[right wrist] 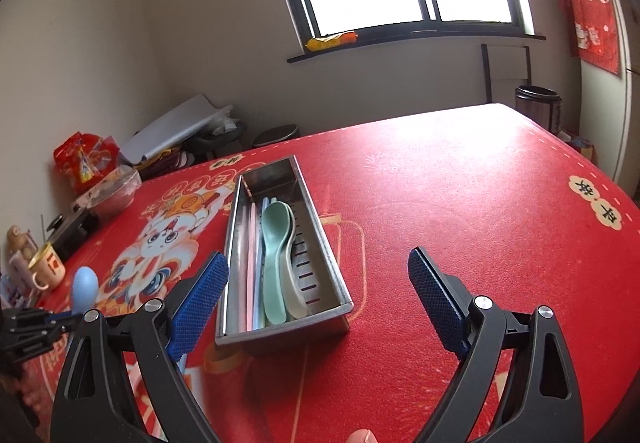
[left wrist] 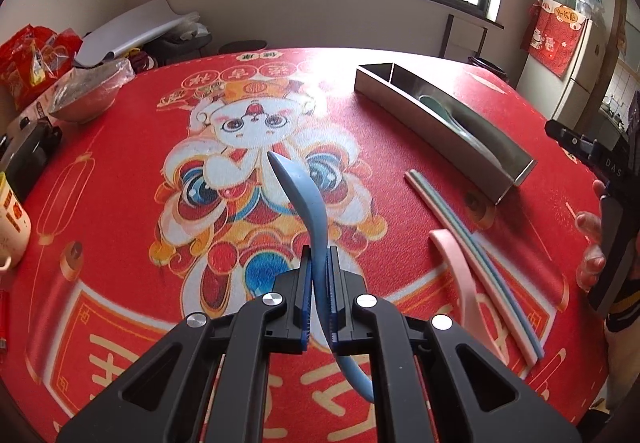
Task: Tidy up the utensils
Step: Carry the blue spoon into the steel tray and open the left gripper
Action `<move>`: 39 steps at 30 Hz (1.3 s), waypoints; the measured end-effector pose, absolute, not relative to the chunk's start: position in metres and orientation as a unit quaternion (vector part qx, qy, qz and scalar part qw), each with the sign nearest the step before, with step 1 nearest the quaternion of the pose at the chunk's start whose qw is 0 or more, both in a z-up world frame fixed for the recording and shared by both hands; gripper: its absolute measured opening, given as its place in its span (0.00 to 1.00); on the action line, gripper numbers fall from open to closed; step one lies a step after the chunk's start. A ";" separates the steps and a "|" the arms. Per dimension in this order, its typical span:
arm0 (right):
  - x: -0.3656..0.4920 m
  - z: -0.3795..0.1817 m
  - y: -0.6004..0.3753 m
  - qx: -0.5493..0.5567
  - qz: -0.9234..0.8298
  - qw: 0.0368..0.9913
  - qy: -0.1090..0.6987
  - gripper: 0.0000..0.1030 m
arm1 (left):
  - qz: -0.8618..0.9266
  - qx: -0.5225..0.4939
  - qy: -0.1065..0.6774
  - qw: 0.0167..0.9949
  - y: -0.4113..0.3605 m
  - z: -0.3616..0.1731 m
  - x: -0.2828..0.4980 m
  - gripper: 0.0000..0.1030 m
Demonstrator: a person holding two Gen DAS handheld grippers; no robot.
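Black "DAS" lettering on right gripper (left wrist: 576, 147)

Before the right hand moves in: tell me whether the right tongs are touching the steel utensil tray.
Apart. The right wrist view shows the right tongs wide open, with red tablecloth visible between its right pad and the steel tray; its left pad only overlaps the tray's edge in the picture.
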State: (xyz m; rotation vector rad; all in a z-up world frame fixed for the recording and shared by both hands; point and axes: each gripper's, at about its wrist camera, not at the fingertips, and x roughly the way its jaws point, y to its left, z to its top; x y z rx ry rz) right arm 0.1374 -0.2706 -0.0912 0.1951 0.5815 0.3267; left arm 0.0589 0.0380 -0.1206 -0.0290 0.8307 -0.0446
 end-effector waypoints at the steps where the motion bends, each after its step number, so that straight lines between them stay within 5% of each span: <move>1: 0.137 -0.092 -0.272 0.098 0.156 0.940 0.287 0.86 | -0.023 -0.016 0.400 0.916 0.035 -0.117 0.062 0.06; 22: 0.155 -0.103 -0.303 0.139 0.094 0.928 0.332 0.86 | -0.109 -0.031 0.452 0.885 -0.102 -0.109 0.212 0.06; 39: 0.155 -0.106 -0.302 0.147 0.102 0.923 0.340 0.86 | -0.081 -0.039 0.486 0.870 -0.123 -0.141 0.256 0.07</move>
